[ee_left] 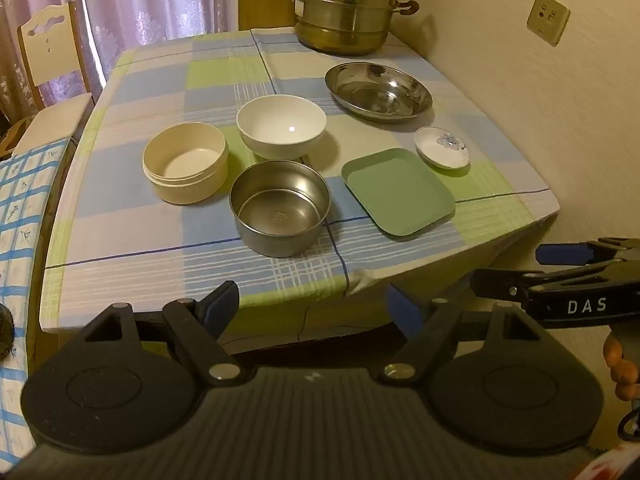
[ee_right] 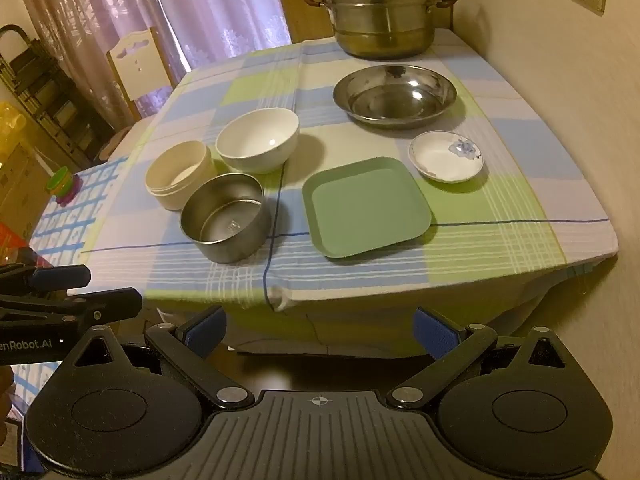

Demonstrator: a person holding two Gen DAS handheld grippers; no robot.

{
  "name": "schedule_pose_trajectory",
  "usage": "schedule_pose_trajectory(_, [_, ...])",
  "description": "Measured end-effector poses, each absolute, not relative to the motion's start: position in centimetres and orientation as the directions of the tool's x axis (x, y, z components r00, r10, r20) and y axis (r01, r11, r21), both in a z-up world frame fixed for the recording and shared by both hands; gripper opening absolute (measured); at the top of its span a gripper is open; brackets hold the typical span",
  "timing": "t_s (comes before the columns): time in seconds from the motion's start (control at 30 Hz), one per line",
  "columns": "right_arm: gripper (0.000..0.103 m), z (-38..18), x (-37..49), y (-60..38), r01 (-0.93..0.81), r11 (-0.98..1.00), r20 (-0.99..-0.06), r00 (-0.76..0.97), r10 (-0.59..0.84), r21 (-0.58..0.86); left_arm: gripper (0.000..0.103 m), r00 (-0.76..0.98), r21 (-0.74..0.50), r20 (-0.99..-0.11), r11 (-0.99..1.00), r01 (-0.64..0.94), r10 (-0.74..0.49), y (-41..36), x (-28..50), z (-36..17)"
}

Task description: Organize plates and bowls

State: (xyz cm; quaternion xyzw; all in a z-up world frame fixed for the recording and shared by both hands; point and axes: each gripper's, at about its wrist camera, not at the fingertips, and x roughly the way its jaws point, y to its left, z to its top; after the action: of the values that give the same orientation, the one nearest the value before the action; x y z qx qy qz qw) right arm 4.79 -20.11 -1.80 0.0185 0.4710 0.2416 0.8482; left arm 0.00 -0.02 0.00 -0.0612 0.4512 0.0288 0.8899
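A: Stock on the surface, listed from the green square plate?

B: Bowls, three: steel bowl just left of it, cream tub beyond the steel bowl and touching or nearly so, white bowl behind and to the left. Plates, three: the green one itself, small flowered saucer behind and to its right, wide steel dish well behind. One stacked steamer pot at the far edge.

A: Tongs?

B: Two. Left tongs wide, nothing between the jaws. Right tongs wide, likewise empty. Both hang off the near edge, tilted down.

A: Bearing?

B: All stock lies ahead and beyond. Judged: bowls sit nearer the left tongs, plates nearer the right. No long axis; the pieces are round or square.
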Motion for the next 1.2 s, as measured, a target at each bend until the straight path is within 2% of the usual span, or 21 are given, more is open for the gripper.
schedule_pose_trajectory(1.2, [0.100,-1.52,5.65,-20.22,-0.389,0.884,-0.791,0.441,0.424,0.257,0.078,0.584,-0.086,-0.811,0.990,-0.110,-0.006,0.13,0.74,-0.23])
